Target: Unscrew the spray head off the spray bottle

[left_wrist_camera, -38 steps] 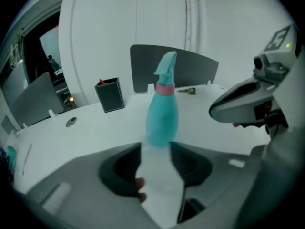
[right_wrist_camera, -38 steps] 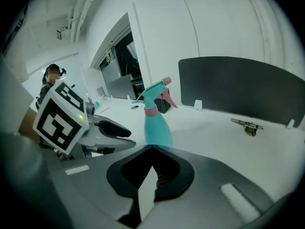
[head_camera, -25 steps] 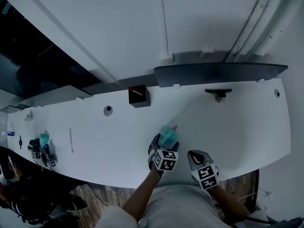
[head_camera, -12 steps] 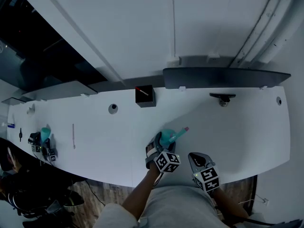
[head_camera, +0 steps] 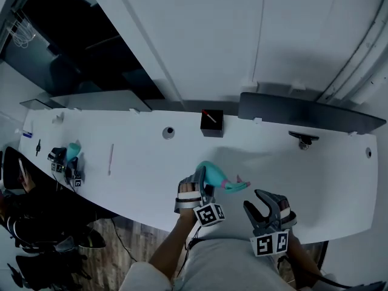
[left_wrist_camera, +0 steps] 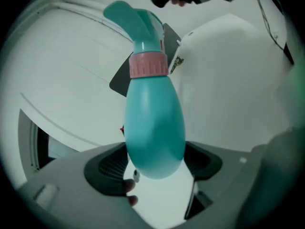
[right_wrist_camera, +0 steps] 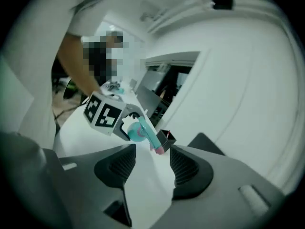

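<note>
The white table [head_camera: 121, 187] does not bear the task's thing at this moment; the bottle is up off it, above the near edge in front of the person. The left gripper [head_camera: 199, 185] grips the spray bottle [left_wrist_camera: 155, 123] round its teal body, one ribbed pad on each side; its jaws have just been closing a little onto it. The right gripper [head_camera: 264, 205] has its jaws apart with nothing between them; they have just been opening.

The pink collar [left_wrist_camera: 148, 65] sits tight against the bottle's neck; the spray head [left_wrist_camera: 129, 19] rises from it, attached. By my reading the unscrewing is not done; whether the collar is already loosened I cannot tell. What is left: grip the collar or head with the free tool, turn it against the held body, then lift the head away.

The bottle is tilted, its head end leaning toward the right gripper; the two are near but apart. In the right gripper view the bottle shows beyond the jaw tips, roughly in line with the gap and not yet inside it.
</note>
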Motion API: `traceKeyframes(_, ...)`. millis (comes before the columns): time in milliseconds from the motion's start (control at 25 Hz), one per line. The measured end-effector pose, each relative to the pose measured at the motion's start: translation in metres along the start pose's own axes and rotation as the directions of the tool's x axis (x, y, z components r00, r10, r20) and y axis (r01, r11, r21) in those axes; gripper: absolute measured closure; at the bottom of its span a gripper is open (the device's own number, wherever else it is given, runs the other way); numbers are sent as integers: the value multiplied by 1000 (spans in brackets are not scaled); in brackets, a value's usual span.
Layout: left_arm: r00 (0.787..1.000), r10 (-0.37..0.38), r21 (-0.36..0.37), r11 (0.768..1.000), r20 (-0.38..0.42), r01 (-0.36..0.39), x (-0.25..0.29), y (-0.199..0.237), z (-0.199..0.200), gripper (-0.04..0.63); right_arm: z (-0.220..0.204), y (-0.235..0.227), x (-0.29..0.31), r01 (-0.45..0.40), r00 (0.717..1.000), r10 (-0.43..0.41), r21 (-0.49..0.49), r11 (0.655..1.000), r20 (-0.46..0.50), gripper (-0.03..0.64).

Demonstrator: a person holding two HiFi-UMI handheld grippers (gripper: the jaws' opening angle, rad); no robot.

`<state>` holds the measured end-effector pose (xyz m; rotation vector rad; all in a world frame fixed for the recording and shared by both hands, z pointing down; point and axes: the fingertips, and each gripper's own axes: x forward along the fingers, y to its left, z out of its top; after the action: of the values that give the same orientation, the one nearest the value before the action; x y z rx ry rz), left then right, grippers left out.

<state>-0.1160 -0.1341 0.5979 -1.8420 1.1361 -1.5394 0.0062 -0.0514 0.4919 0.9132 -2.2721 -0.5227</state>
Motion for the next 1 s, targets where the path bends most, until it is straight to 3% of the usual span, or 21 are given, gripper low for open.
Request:
traceKeyframes(120, 999, 54, 36, 998, -10, -53, -10, 16, -3, 232, 26, 7, 7, 0, 999, 10, -267, 964, 37, 391)
traceKeyframes(240, 996, 93, 56, 994, -5, -93, -18, 23, -1, 230, 39, 12, 13, 6, 999, 11, -355, 935, 45, 408)
traceKeyframes(520, 986, 159, 80, 983, 54, -163, -34, 26, 18, 231, 35, 17, 22, -3, 1000, -6, -427, 904, -19, 471)
traceKeyframes(560, 984, 167, 79, 982, 58, -171, -35, 27, 20, 231, 34, 17, 21, -6, 1000, -7, -425, 905, -28, 502)
traceKeyframes(840, 984, 163, 103, 980, 68, -170, -35, 21, 28, 235, 28, 19, 13, -77, 995, 52, -315, 946, -86, 526)
traceKeyframes(920, 988, 137, 97, 985, 68, -143, -34, 17, 29, 236, 28, 20, 12, -84, 995, 57, -351, 933, -88, 526)
traceKeyframes(1000, 992, 99, 84, 991, 75, -106, -33, 13, 30, 236, 31, 22, 11, -89, 995, 60, -441, 893, -80, 532)
